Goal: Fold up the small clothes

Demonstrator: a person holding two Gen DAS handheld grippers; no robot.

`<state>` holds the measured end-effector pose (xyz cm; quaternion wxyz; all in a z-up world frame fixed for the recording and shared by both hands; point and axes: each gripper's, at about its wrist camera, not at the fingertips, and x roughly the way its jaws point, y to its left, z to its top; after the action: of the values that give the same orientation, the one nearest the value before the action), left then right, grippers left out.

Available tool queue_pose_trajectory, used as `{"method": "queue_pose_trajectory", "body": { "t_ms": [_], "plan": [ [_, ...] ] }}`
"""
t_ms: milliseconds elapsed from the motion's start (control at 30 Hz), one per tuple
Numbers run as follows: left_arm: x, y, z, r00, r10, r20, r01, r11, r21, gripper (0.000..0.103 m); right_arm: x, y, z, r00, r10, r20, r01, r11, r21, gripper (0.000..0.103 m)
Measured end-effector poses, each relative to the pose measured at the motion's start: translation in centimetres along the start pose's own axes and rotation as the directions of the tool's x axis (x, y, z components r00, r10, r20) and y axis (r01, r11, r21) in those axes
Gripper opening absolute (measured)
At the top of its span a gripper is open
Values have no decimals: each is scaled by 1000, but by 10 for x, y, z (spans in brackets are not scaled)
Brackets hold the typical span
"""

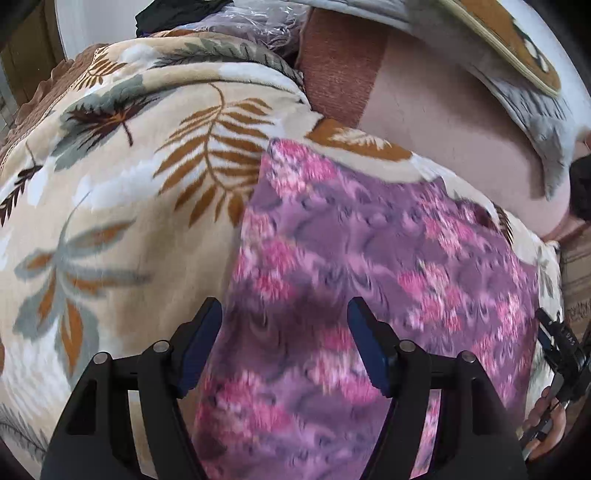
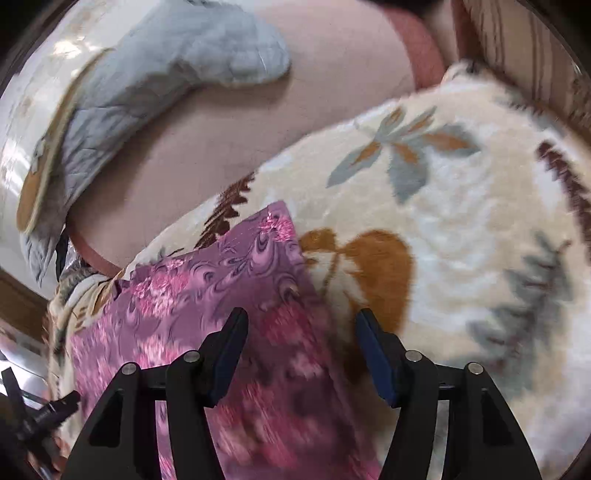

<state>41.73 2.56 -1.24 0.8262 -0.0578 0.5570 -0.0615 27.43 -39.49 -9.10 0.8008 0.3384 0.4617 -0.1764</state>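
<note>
A purple garment with pink flowers (image 1: 369, 266) lies flat on a cream blanket with leaf prints (image 1: 122, 206). My left gripper (image 1: 284, 314) is open and empty just above the garment's left part, near its left edge. In the right wrist view the same garment (image 2: 207, 288) lies at the lower left. My right gripper (image 2: 301, 325) is open and empty, straddling the garment's right edge, with the blanket (image 2: 461, 229) under its right finger. The right gripper's body and the hand holding it (image 1: 557, 369) show at the left wrist view's right edge.
A bare pink mattress (image 1: 436, 110) lies beyond the blanket. A grey quilted cover with a tan edge (image 2: 155, 77) rests on it. Dark clothes and a plastic bag (image 1: 229, 18) sit at the far end. A striped rug (image 2: 535, 44) lies beside the bed.
</note>
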Motion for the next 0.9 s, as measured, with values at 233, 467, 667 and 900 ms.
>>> {"method": "queue_pose_trajectory", "body": {
  "t_ms": [233, 467, 667, 900],
  "plan": [
    [35, -5, 6, 998, 55, -2, -55, 998, 20, 74, 20, 0, 11, 996, -89, 9, 89, 995, -42, 9],
    [1, -10, -23, 999, -32, 35, 30, 997, 69, 74, -43, 19, -27, 993, 34, 115, -11, 981, -194, 27],
    [-4, 3, -46, 999, -8, -40, 11, 998, 68, 79, -41, 17, -63, 994, -95, 49, 103, 973, -208, 36],
    [-35, 57, -52, 998, 5, -62, -4, 1000, 18, 79, -81, 97, -139, 998, -28, 51, 49, 874, -484, 42]
  ]
}}
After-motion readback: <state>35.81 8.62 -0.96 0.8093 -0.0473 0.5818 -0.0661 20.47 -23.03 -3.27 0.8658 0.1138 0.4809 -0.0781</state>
